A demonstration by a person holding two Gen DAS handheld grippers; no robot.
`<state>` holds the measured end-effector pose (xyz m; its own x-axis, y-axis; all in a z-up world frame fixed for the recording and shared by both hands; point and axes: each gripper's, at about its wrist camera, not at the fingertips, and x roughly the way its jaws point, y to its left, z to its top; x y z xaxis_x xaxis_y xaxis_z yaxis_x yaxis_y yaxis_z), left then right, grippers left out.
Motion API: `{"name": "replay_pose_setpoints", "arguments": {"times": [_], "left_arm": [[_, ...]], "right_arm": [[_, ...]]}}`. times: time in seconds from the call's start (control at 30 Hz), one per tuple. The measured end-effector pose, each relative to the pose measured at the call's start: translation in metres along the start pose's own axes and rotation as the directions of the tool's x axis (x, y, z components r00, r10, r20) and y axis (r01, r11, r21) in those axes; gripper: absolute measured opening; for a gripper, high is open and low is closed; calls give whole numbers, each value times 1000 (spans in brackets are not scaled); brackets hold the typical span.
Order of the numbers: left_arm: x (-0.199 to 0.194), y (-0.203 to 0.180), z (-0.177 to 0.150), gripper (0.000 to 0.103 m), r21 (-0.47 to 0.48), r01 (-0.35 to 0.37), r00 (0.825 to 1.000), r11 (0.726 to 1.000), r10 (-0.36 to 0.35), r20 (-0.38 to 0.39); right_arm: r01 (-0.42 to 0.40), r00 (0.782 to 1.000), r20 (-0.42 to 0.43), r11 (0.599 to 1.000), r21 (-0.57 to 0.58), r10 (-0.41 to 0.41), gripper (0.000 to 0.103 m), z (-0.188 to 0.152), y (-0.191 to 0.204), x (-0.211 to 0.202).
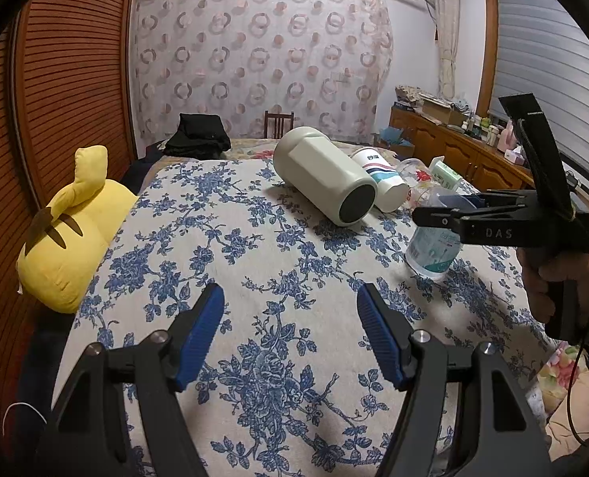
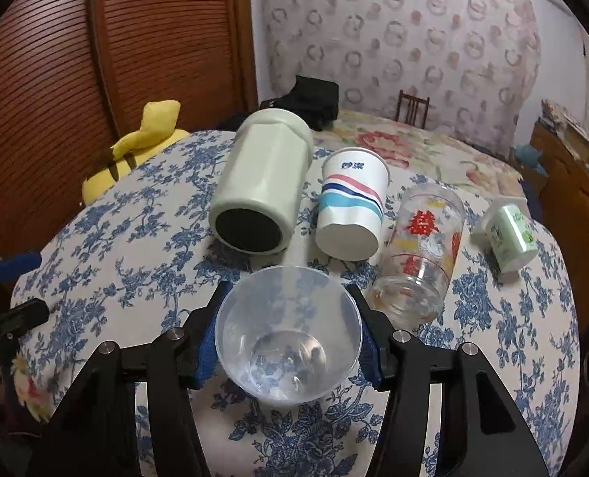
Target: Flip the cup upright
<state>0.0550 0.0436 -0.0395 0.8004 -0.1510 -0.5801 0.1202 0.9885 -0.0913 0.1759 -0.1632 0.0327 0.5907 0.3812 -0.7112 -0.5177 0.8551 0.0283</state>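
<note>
My right gripper is shut on a clear plastic cup, which stands upright on the floral cloth with its mouth up. In the left wrist view the same cup stands under the right gripper at the right. My left gripper is open and empty above the cloth, nearer the front. Behind the clear cup lie a pale green flask, a striped paper cup, a printed glass and a small green-and-white cup, all on their sides.
The floral cloth covers a bed. A yellow plush toy lies at its left edge by a wooden louvred door. Black clothes and a chair are at the far end. A wooden cabinet stands at the right.
</note>
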Motion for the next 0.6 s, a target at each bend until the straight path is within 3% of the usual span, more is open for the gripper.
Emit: {"name": "replay_pose_setpoints", "arguments": {"times": [0.33, 0.6], "left_arm": [[-2, -1, 7, 69, 4, -14, 1000, 1000, 14, 25], [-6, -2, 13, 69, 3, -44, 997, 999, 44, 56]], "right_arm": [[15, 1000, 28, 1000, -11, -15, 57, 8, 8, -3], [2, 1000, -7, 1000, -17, -2, 58, 4, 19, 10]]}}
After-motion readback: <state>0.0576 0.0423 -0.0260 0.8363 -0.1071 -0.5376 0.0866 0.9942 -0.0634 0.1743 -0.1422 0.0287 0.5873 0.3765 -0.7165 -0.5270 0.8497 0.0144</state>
